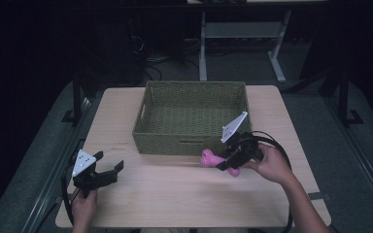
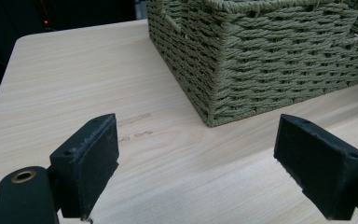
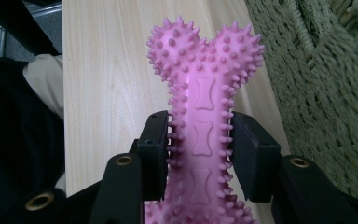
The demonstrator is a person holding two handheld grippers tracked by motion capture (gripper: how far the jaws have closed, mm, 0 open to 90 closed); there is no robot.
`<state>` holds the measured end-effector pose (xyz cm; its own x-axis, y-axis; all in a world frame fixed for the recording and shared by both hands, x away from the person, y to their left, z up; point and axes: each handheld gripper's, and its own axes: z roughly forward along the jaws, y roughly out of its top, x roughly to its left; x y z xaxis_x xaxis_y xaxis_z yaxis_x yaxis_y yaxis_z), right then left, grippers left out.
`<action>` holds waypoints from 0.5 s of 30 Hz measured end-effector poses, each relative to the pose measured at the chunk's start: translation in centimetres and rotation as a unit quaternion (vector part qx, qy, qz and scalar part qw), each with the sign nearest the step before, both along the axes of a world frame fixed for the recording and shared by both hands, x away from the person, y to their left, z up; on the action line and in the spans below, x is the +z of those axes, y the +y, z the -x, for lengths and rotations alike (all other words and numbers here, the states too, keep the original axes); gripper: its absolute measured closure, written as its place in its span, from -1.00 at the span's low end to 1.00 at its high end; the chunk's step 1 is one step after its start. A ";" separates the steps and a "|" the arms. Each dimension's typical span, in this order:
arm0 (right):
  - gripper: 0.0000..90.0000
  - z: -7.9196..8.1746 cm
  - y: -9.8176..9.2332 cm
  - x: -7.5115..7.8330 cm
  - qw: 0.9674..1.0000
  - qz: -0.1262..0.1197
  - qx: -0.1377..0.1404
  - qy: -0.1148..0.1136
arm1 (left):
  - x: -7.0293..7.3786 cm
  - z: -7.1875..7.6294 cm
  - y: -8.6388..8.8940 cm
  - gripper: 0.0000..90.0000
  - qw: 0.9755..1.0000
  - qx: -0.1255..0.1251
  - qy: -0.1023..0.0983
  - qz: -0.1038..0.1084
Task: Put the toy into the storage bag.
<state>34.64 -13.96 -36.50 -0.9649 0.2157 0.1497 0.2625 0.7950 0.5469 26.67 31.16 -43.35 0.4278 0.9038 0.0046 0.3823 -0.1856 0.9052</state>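
pink, spiky rubber bone toy (image 3: 204,107) sits clamped by its shaft in the right gripper (image 3: 200,154), its lower end cut off, just before the woven green basket (image 1: 192,141). left gripper (image 2: 196,163) gapes empty over pale wood table (image 2: 74,84).

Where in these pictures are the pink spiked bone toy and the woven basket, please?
pink spiked bone toy (image 3: 205,112), right gripper view, on its shaft between the pads.
woven basket (image 1: 175,144), high view, on its near wall.

left claw (image 1: 110,170): jaws wide apart, nothing between, held low | right claw (image 1: 222,164): jaws clamped on both sides, tilted, raised
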 end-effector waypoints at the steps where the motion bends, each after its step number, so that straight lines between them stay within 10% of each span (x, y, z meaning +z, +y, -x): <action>1: 0.29 -0.1 0.0 0.1 1.000 0.001 0.002 -0.001 | 0.0 0.0 0.0 -0.70 1.000 0.000 0.000 0.001; 15: 0.29 -1.2 -0.3 2.0 1.000 0.006 0.003 -0.001 | 0.0 -0.1 0.0 -0.70 1.000 -0.003 0.000 0.002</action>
